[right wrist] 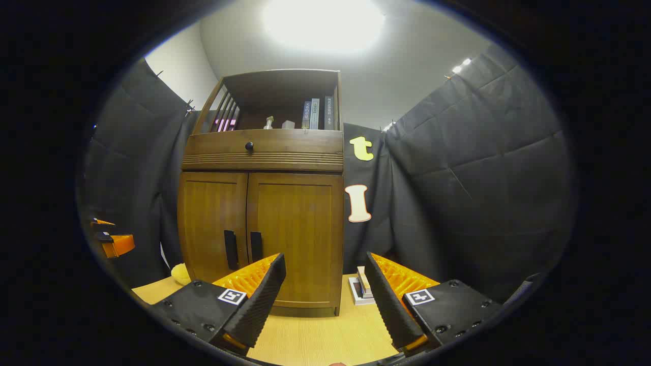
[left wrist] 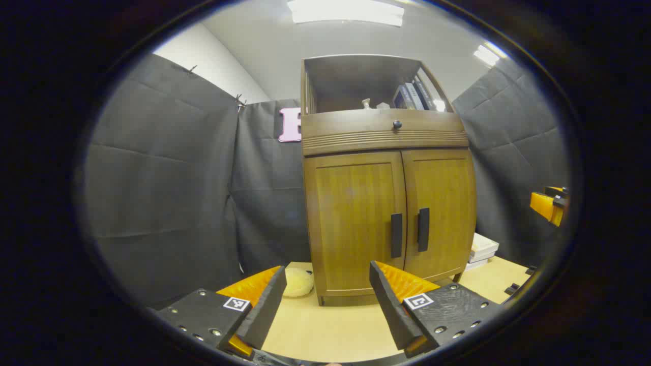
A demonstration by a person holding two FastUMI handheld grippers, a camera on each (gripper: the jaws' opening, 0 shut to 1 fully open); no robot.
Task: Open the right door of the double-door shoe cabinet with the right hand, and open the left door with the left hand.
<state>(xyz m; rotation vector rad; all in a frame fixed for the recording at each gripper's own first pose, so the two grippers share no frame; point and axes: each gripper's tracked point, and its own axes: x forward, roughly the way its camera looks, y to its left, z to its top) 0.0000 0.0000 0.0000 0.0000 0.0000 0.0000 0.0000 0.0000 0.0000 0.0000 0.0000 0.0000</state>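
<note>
Fingers first in the left gripper view: my left gripper hangs low over the table with its fingers spread wide and nothing between them, aimed at the foot of the cabinet. Both doors are shut; the left door and its dark handle sit well ahead of me, so I'm not touching anything yet. My right gripper peeks in at the far edge. Now the right gripper view: my right gripper is also spread and empty, pointing past the cabinet's corner. The right door has its handle just beside the other one. That's my worry: they're so close I could hook the wrong handle, or close on both.
</note>
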